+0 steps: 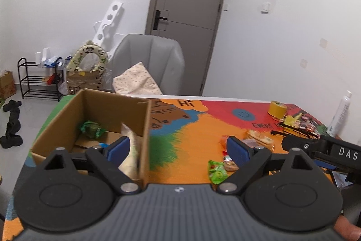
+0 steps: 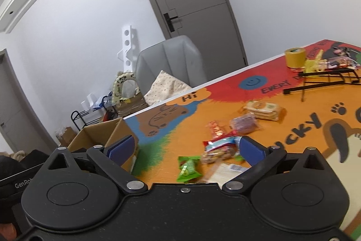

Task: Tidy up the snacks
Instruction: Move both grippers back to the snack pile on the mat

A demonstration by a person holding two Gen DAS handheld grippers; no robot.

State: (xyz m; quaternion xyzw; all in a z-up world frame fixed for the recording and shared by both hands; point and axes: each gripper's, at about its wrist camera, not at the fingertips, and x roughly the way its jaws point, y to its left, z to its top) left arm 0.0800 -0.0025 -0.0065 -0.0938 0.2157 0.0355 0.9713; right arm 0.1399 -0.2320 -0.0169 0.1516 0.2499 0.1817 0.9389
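Cardboard box: brown corrugated carton, open-topped, at the table's left edge; one green crinkled packet lies on its floor and a pale cream pouch, blurred, stands tilted against the inside of its right wall.
Loose snacks: small green foil packet, clear bag of biscuits with a red-and-blue header, flat pale packet at the near edge, purple-brown wrapped piece, long tan cracker pack; all on the orange middle of the table, well apart from the box.
Left gripper: jaws wide apart, nothing clamped; its left blue pad is just beside the cream pouch, contact cannot be told.
Right gripper: jaws spread about as far as they go, empty, aimed over the snack cluster.
Table: bright cartoon-print cover, orange, red and green; yellow tape roll and black wire rack towards the far right corner.
Step in hand (judged): between deliveries; cream pouch appears boxed, both tools free for another pick.
Next move (judged): lower the right gripper astride the biscuit bag or green packet and close across its narrow width; foil is slippery and crushable, so a gentle squeeze, then carry to the box.
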